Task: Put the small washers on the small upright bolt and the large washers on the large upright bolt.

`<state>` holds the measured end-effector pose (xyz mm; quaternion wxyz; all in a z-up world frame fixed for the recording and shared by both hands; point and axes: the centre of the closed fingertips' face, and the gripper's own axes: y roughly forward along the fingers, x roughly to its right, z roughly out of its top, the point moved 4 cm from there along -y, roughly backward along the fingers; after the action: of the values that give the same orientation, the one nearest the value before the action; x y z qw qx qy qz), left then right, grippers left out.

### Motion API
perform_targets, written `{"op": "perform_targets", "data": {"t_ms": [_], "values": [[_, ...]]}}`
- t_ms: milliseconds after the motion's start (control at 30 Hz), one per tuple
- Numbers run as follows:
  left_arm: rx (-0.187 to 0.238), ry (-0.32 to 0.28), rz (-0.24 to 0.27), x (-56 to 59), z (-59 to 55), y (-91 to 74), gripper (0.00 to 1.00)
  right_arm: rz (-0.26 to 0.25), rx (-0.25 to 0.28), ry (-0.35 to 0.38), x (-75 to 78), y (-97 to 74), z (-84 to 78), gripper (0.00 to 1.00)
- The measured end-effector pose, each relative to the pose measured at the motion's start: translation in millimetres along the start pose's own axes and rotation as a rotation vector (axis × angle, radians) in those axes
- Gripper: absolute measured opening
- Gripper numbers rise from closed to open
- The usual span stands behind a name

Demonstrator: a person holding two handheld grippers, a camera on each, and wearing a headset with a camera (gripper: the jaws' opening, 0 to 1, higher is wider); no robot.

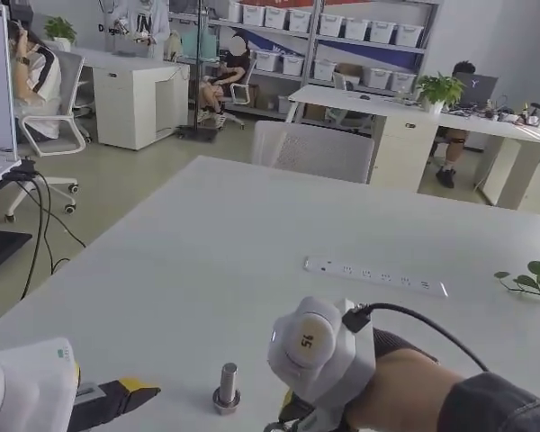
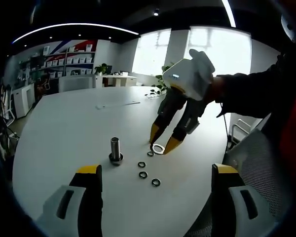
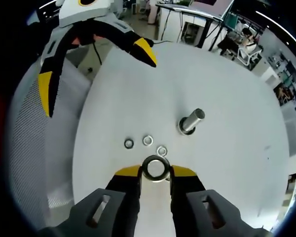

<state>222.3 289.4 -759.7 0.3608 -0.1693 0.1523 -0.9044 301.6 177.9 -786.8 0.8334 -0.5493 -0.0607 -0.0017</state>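
white worktable [image 1: 252,243] with power strip [image 1: 375,274]; grey chair [image 1: 313,148] behind; pale floor [image 1: 126,193]; white desks [image 1: 360,99], potted plant [image 1: 439,88]; shelving with white bins [image 1: 324,22] at far wall; bright windows [image 2: 207,49], curved ceiling light strip [image 2: 74,25]

White table [image 1: 252,252] right across, and on it the bolt [image 3: 190,122] shows plain grey steel. The large washer [image 3: 155,168] gleams silver between bright yellow tips, and that's the right gripper [image 2: 163,140], with black jaws and a white housing. Three small washers [image 3: 147,140] shine the same silver. The left gripper [image 2: 156,170] matches: yellow tips, black jaws, pale grey body. There's a dark sleeve [image 1: 495,405], a black cable [image 1: 414,317] and green leaves [image 1: 531,279].
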Motion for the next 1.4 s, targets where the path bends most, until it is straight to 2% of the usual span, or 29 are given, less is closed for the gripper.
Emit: {"op": "perform_targets", "data": {"t_ms": [400, 633, 933, 1400], "values": [[0.003, 0.001, 0.006, -1.1, 0.4, -0.6, 0.92, -0.048, 0.025, -0.038, 19.5, -19.5, 23.7, 0.22], [0.009, 0.001, 0.012, -2.0, 1.1, -0.7, 0.92, -0.074, 0.038, -0.071, 34.7, -29.5, 42.9, 0.22], [0.017, 0.0, 0.02, -2.7, 1.8, -1.7, 0.93, -0.085, 0.037, -0.112, 47.9, -31.7, 62.5, 0.22], [0.021, -0.003, 0.023, -3.4, 2.6, -1.0, 0.93, -0.072, 0.022, -0.142, 57.2, -26.7, 74.1, 0.22]]}}
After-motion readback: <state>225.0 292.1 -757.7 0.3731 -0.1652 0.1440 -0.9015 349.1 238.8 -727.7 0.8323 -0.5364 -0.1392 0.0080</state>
